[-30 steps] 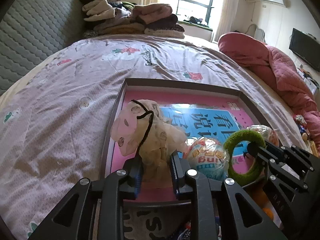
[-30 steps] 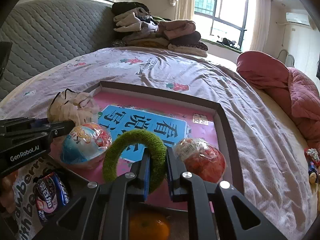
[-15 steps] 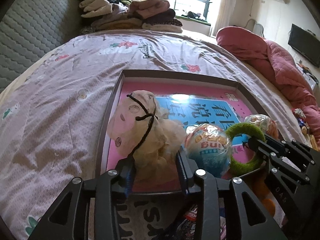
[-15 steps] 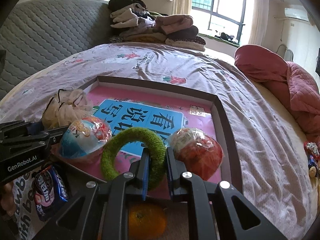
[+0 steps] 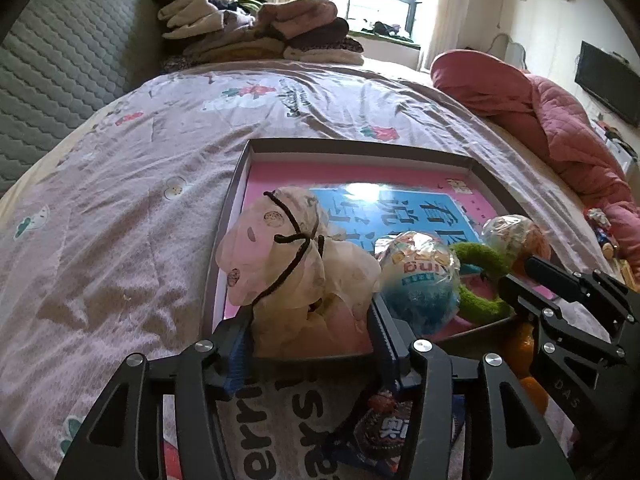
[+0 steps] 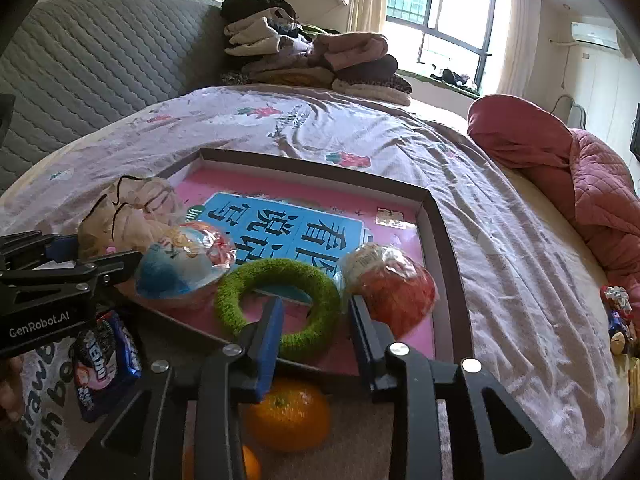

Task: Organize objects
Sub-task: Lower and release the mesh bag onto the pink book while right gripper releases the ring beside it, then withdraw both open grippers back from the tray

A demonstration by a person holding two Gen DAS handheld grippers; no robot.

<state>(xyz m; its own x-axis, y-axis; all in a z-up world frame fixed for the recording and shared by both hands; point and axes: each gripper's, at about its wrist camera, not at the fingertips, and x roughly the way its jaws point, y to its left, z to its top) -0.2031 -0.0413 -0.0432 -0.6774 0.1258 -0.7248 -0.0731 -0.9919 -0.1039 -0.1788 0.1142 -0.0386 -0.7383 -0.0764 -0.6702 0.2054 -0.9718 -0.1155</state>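
Green ring (image 6: 278, 300), the fuzzy one, is found lying flat in the near part of the shallow tray (image 6: 442, 240), between the blue wrapped ball (image 6: 184, 264) and the red wrapped ball (image 6: 390, 284). Its near arc is straddled by the right gripper (image 6: 314, 320), whose jaws are parted with the pads no longer pressing it; of the two tools this one is by far the nearer. The ring lies directly ahead of that tool, so a straight pull back would clear it. The cloth pouch (image 5: 296, 268) stands at the tray's near left corner, between the widely spread jaws of the left gripper (image 5: 312, 332), apparently not squeezed.

Compared with a second earlier, both pairs of jaws have just been opening: the ring was then pinched upright on its edge and is now laid down, and the pouch was then clamped and is now released.
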